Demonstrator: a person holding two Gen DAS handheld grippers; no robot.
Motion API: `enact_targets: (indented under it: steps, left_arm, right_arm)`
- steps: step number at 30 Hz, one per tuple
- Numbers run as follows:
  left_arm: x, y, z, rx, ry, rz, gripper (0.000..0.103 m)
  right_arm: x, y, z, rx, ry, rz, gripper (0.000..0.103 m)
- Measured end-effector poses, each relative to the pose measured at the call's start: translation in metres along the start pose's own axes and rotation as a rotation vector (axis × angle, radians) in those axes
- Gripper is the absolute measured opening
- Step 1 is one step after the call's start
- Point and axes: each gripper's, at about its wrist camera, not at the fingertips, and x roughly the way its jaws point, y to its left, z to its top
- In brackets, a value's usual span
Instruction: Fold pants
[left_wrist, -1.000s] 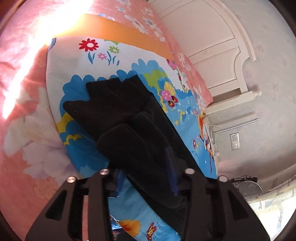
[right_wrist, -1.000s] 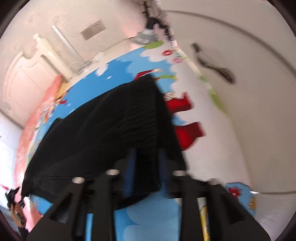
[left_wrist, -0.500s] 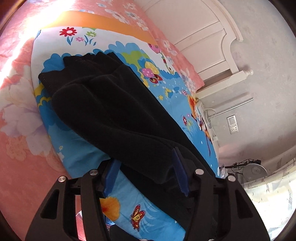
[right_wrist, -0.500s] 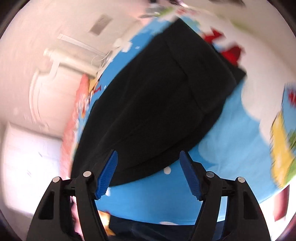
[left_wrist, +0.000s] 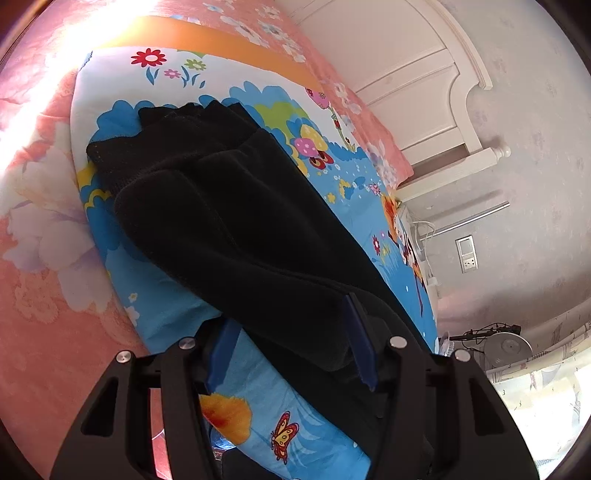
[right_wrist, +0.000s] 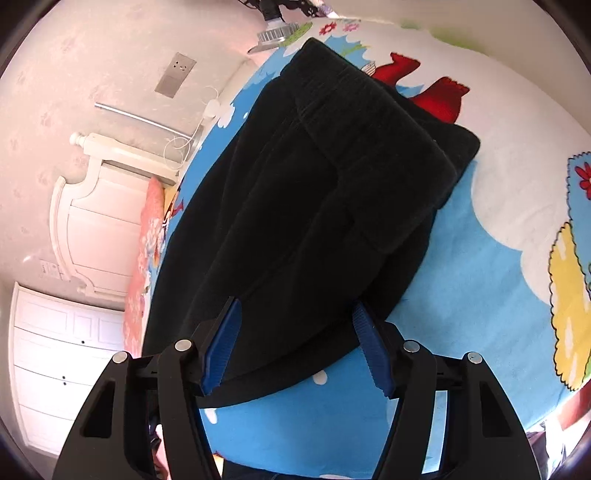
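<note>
My left wrist camera looks forward and down along its fingers, close over the black pants (left_wrist: 236, 221) on the cartoon sheet (left_wrist: 177, 288), toward the white headboard (left_wrist: 417, 85). My right wrist camera looks down just as close from the other end. Both views share the pants (right_wrist: 314, 192), sheet (right_wrist: 480, 266) and headboard (right_wrist: 92, 221).

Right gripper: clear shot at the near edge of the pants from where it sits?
Probably yes. The right gripper is closing, its blue pads either side of the black pants' near edge, not yet pressing on it. Nothing lies between them on the cartoon sheet.
</note>
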Motion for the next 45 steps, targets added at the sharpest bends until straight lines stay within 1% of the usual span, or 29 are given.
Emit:
enact_targets:
  steps: [3,6,9,10,12,14,16,18,21,22,23,24,25,26,27,28,29,30,32,34,35,36,37,39,40,41,42,43,45]
  left_arm:
    - [-0.007,0.011,0.006,-0.049,-0.017,-0.028,0.055]
    - [-0.013,0.023,0.011,-0.096,-0.035,-0.039,0.055]
    - [-0.015,0.041,0.018,-0.168,-0.048,-0.067,0.053]
    - [-0.014,0.044,0.020,-0.177,-0.052,-0.074,0.049]
    - [-0.009,0.048,0.024,-0.184,-0.043,-0.087,0.038]
    - [-0.004,0.047,0.028,-0.173,-0.035,-0.089,0.025]
    - [-0.001,0.046,0.031,-0.167,-0.029,-0.078,0.019]
    - [0.000,0.042,0.036,-0.156,-0.029,-0.064,0.014]
    - [-0.001,0.032,0.051,-0.146,-0.026,-0.061,0.010]
    - [0.000,0.027,0.059,-0.143,-0.022,-0.066,0.009]
    - [0.001,0.011,0.074,-0.111,-0.018,-0.062,0.008]
    - [0.002,-0.001,0.085,-0.079,-0.016,-0.055,0.008]
    - [-0.002,-0.025,0.104,-0.031,-0.021,-0.047,0.008]
    - [-0.009,-0.040,0.112,-0.008,-0.031,-0.057,0.008]
    - [-0.021,-0.061,0.120,0.030,-0.054,-0.073,0.008]
    - [-0.034,-0.077,0.124,0.073,-0.082,-0.069,0.008]
    - [-0.043,-0.087,0.125,0.095,-0.106,-0.069,0.008]
    - [-0.046,-0.086,0.123,0.088,-0.107,-0.065,0.008]
    - [-0.028,-0.061,0.116,0.055,-0.045,-0.018,0.008]
    - [0.001,-0.015,0.104,-0.040,0.056,0.047,0.008]
    - [0.014,0.012,0.094,-0.094,0.103,0.084,0.008]
    - [0.021,0.030,0.087,-0.120,0.125,0.107,0.008]
    - [0.027,0.046,0.079,-0.147,0.136,0.109,0.009]
    - [0.029,0.056,0.077,-0.164,0.125,0.072,0.015]
    - [0.028,0.058,0.079,-0.168,0.118,0.060,0.022]
    - [0.026,0.058,0.082,-0.167,0.116,0.062,0.032]
    - [0.023,0.058,0.085,-0.165,0.103,0.066,0.037]
    - [0.018,0.057,0.089,-0.167,0.087,0.063,0.039]
    - [0.016,0.056,0.096,-0.163,0.087,0.068,0.037]
  right_arm:
    - [0.000,0.000,-0.001,0.012,-0.023,-0.002,0.062]
    - [0.003,-0.002,-0.001,0.013,-0.041,0.003,0.062]
    - [0.001,-0.001,0.000,0.030,-0.068,0.036,0.062]
    - [0.001,0.000,0.000,0.031,-0.072,0.062,0.057]
    - [-0.001,0.004,0.001,0.014,-0.078,0.090,0.055]
    - [-0.002,0.005,0.002,0.009,-0.093,0.106,0.052]
    - [0.003,0.000,0.004,0.023,-0.085,0.102,0.042]
    - [0.006,0.000,0.006,0.006,-0.072,0.082,0.023]
    - [0.001,0.007,0.014,-0.025,-0.058,0.094,0.018]
    - [-0.003,0.012,0.019,-0.035,-0.057,0.101,0.016]
    - [-0.011,0.023,0.027,-0.053,-0.064,0.106,0.014]
    - [-0.020,0.030,0.032,-0.064,-0.075,0.120,0.010]
    - [-0.030,0.041,0.037,-0.082,-0.089,0.133,0.010]
    - [-0.041,0.050,0.039,-0.098,-0.103,0.135,0.010]
    - [-0.054,0.056,0.039,-0.104,-0.123,0.127,0.010]
    - [-0.064,0.057,0.037,-0.106,-0.139,0.112,0.010]
    - [-0.070,0.054,0.034,-0.105,-0.148,0.092,0.010]
    - [-0.069,0.046,0.031,-0.092,-0.140,0.061,0.010]
    - [-0.054,0.022,0.023,-0.067,-0.073,0.006,0.010]
    - [-0.029,-0.001,0.011,-0.061,0.018,-0.076,0.010]
    - [-0.024,-0.007,0.008,-0.064,0.031,-0.099,0.010]
    - [-0.021,-0.012,0.006,-0.072,0.037,-0.114,0.010]
    - [-0.020,-0.014,0.007,-0.071,0.038,-0.112,0.010]
    - [-0.020,-0.011,0.009,-0.085,0.040,-0.114,0.010]
    - [-0.020,-0.009,0.009,-0.098,0.040,-0.121,0.010]
    - [-0.021,-0.009,0.008,-0.109,0.040,-0.130,0.010]
    - [-0.018,-0.008,0.011,-0.111,0.040,-0.135,0.011]
    - [-0.017,-0.010,0.010,-0.110,0.040,-0.137,0.011]
    - [-0.016,-0.014,0.009,-0.105,0.042,-0.138,0.011]
